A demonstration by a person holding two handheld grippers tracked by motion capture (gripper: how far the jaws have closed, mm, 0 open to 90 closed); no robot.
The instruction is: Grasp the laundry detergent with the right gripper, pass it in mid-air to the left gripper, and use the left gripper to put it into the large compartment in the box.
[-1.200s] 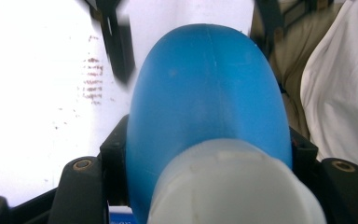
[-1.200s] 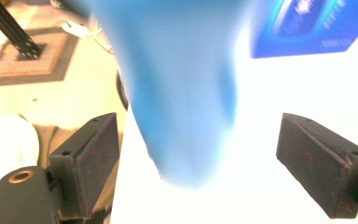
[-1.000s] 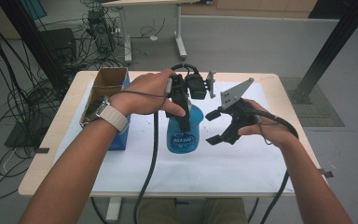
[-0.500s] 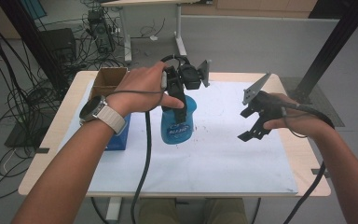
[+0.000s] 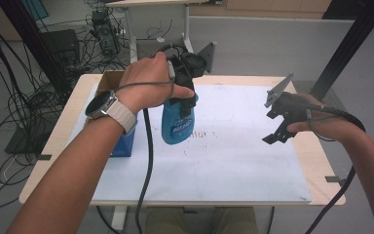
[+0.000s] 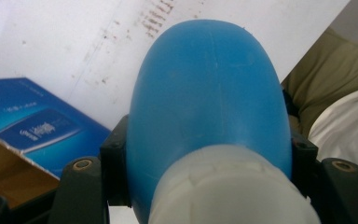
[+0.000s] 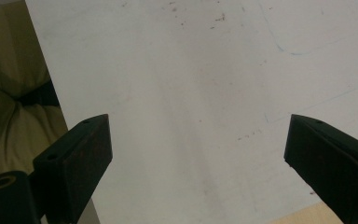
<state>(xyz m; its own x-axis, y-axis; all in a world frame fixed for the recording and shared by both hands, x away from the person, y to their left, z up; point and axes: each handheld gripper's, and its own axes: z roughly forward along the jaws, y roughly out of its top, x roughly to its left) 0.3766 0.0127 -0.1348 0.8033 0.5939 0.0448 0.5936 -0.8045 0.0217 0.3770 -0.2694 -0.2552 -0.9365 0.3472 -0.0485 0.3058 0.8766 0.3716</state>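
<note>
Blue bottle hangs off the table, clamped near its pale neck by the left gripper; in the left gripper view the black jaws press on both sides of the blue body just above the whitish collar. It is held over the left-centre of the white sheet that covers the table, with its printed label facing the person. The left hand, wearing a watch on the wrist, wraps the gripper body from above.

Just to the left, a blue box sits at the sheet's edge, with an open cardboard box behind it; both also appear in the left gripper view, the blue box below the bottle.

Right gripper is well apart from the bottle, above the right side of the sheet. Its jaws have just been opening and now stand wide, with nothing between them but bare sheet.
</note>
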